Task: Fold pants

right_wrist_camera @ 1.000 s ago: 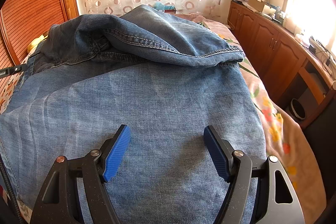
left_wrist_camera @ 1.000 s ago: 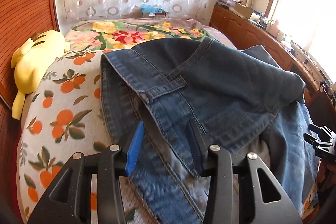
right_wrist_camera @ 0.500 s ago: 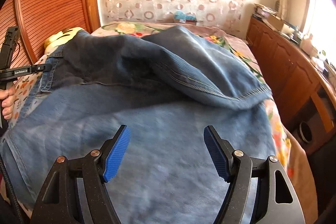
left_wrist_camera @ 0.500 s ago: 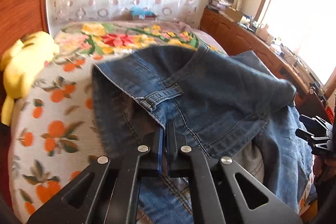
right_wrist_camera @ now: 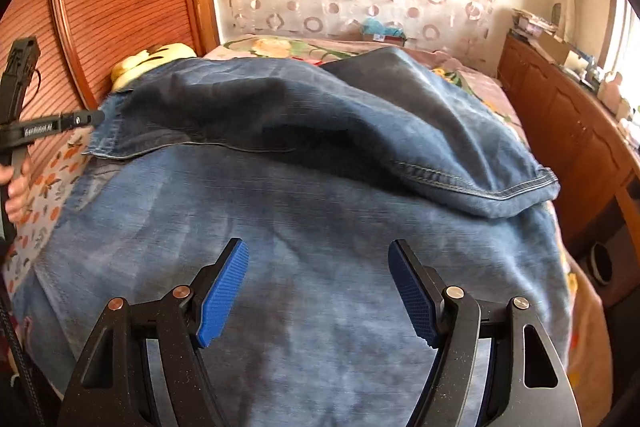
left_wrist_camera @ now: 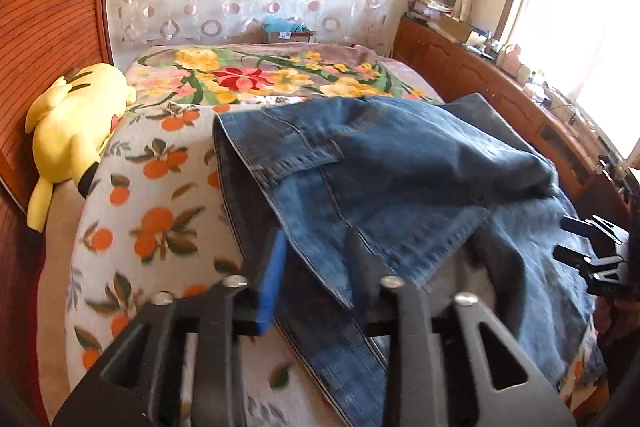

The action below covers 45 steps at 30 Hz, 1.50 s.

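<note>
We are looking down at a bed (left_wrist_camera: 132, 235) with a fruit-and-flower cover, and across it lie the jeans (left_wrist_camera: 400, 163), the task's thing, loosely doubled so that one upper layer rests crookedly over a lower one. A yellow plush toy (left_wrist_camera: 72, 135) lies near the headboard, well apart from the denim. From the right wrist view the jeans (right_wrist_camera: 320, 227) fill most of the frame, with a stitched hem (right_wrist_camera: 500, 191) lying over the broad lower panel. Our left gripper (left_wrist_camera: 316, 267) sits at the near edge of the upper fold; its jaws have just been opening and now stand partly apart, with denim between them but the pads not pressing on it. Our right gripper (right_wrist_camera: 318, 291) hovers over the broad panel, jaws wide, holding nothing. To do this fold well, we judge we should pinch the edge at two matching points, lift together, and lay seams on seams before smoothing outward.
</note>
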Available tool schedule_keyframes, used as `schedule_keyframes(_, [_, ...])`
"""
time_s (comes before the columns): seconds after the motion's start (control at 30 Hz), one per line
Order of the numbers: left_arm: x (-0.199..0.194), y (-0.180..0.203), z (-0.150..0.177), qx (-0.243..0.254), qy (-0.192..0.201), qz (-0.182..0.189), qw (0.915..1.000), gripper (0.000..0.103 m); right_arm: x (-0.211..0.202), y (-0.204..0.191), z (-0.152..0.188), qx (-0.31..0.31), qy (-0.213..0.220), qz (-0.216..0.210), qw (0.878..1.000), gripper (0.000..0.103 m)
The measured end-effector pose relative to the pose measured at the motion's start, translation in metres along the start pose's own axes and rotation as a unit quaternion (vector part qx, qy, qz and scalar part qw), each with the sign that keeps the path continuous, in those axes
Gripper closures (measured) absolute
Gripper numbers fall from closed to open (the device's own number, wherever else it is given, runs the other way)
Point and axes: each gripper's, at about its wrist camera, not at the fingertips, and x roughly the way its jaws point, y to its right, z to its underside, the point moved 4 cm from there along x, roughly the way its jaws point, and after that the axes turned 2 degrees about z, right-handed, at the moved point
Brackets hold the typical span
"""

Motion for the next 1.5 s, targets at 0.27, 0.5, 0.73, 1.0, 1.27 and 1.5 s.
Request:
schedule_keyframes(0.27, [-0.032, 0.011, 0.038, 0.016, 0.006, -0.024, 0.9996, 0.055, -0.004, -0.046, -0.005, -0.022, 0.010, -0.056, 0.998, 0.029])
schedule_keyframes(0.5, [-0.052, 0.014, 0.061, 0.020, 0.008, -0.033, 0.9992, 0.055, -0.008, -0.094, 0.000, -0.050, 0.013, -0.108, 0.993, 0.029])
schedule_keyframes(0.73, [-0.066, 0.020, 0.078, 0.022, 0.010, -0.029, 0.9993, 0.055, -0.009, -0.124, 0.010, -0.085, 0.002, -0.123, 0.989, 0.029])
schedule_keyframes(1.0, [-0.089, 0.039, 0.089, 0.024, 0.030, -0.020, 0.9991, 0.055, -0.020, -0.126, 0.010, -0.090, 0.010, -0.112, 0.990, 0.095])
schedule_keyframes(1.27, [-0.096, 0.070, 0.081, 0.044, 0.042, 0.005, 0.9981, 0.055, -0.052, -0.090, 0.035, -0.034, 0.034, -0.089, 0.995, 0.096])
schedule_keyframes(1.5, [-0.069, 0.102, 0.066, 0.080, 0.025, 0.030, 0.9960, 0.055, -0.027, -0.088, 0.056, -0.009, -0.005, -0.086, 0.996, 0.095])
